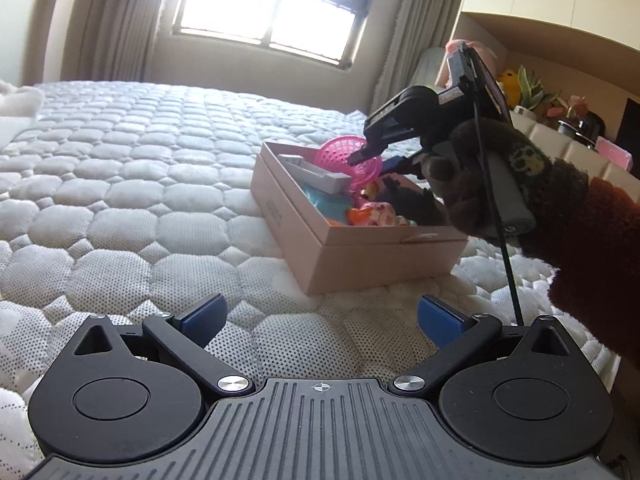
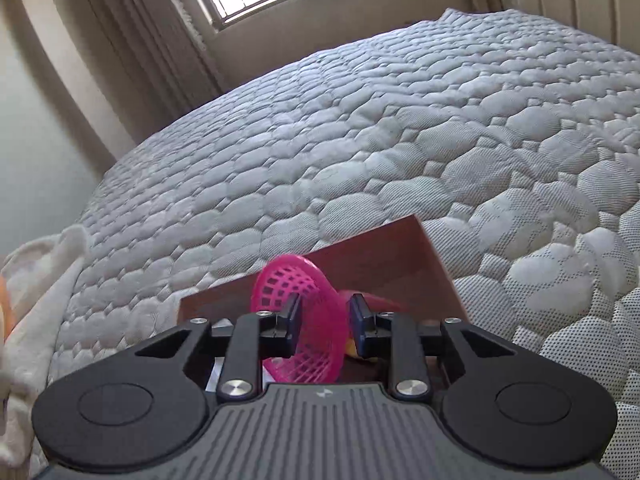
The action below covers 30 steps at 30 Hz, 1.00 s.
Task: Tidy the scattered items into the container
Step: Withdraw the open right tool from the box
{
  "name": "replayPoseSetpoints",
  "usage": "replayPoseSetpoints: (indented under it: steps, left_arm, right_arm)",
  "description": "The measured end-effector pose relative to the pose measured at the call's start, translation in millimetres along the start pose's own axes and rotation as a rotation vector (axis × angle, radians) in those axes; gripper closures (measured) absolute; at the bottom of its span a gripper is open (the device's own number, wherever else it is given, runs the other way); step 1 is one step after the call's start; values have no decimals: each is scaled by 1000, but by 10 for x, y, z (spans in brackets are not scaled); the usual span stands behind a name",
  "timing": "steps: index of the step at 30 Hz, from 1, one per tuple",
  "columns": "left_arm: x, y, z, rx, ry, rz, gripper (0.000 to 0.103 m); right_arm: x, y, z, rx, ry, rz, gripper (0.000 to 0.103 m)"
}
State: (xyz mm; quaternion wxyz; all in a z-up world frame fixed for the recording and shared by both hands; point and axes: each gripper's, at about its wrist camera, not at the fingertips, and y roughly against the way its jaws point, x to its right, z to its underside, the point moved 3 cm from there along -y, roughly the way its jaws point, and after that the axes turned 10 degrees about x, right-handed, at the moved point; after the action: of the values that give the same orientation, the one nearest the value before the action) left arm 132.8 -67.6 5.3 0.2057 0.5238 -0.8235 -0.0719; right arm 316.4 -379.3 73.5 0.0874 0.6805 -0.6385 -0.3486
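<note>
Straddling pink lattice basket (image 2: 298, 320) over cardboard box (image 1: 360, 248): right gripper (image 2: 324, 322), jaws parted.

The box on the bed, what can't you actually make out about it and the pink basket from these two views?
- Right wrist view: most of the box is hidden behind the right gripper; only the far wall shows.
- Right wrist view: whether the jaws pinch the pink basket or stand just clear of it.
- Left wrist view: the toys are small and overlapping, and the gloved hand covers the near corner.
- Left wrist view: the box's far outer side.
</note>
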Motion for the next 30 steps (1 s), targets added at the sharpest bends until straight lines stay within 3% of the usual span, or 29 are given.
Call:
replayPoseSetpoints:
  steps: [3,5,10,12,14,16,20,24,27,30]
  left_arm:
    - [52,-39,-48,3,-23,-16,0]
    - [91,-85,-74,1,-51,-33,0]
    - [160,-294,-92,-4,-143,-92,0]
    - [187,-419,-95,-11,-181,-118,0]
    - [221,-541,-98,-23,-222,-138,0]
    - [252,-654,-96,-33,-269,-165,0]
    - [274,-812,-125,-26,-339,-237,0]
    - [228,-851,-155,-39,-331,-228,0]
    - [196,-897,-168,-5,-390,-311,0]
    - [65,-945,-194,-21,-317,-352,0]
  right_arm:
    - [11,29,107,-52,28,14,78]
    - [48,210,101,16,106,28,76]
    - [374,844,71,111,48,-69,70]
    - [475,1146,130,189,117,-72,60]
    - [562,1381,248,253,199,-71,39]
    - [608,1520,409,275,304,-82,33]
    - [622,1429,741,215,451,-79,32]
    - [545,1141,967,155,490,-96,32]
    - [391,1002,1040,165,507,-107,28]
    - [277,852,1039,186,530,-95,28]
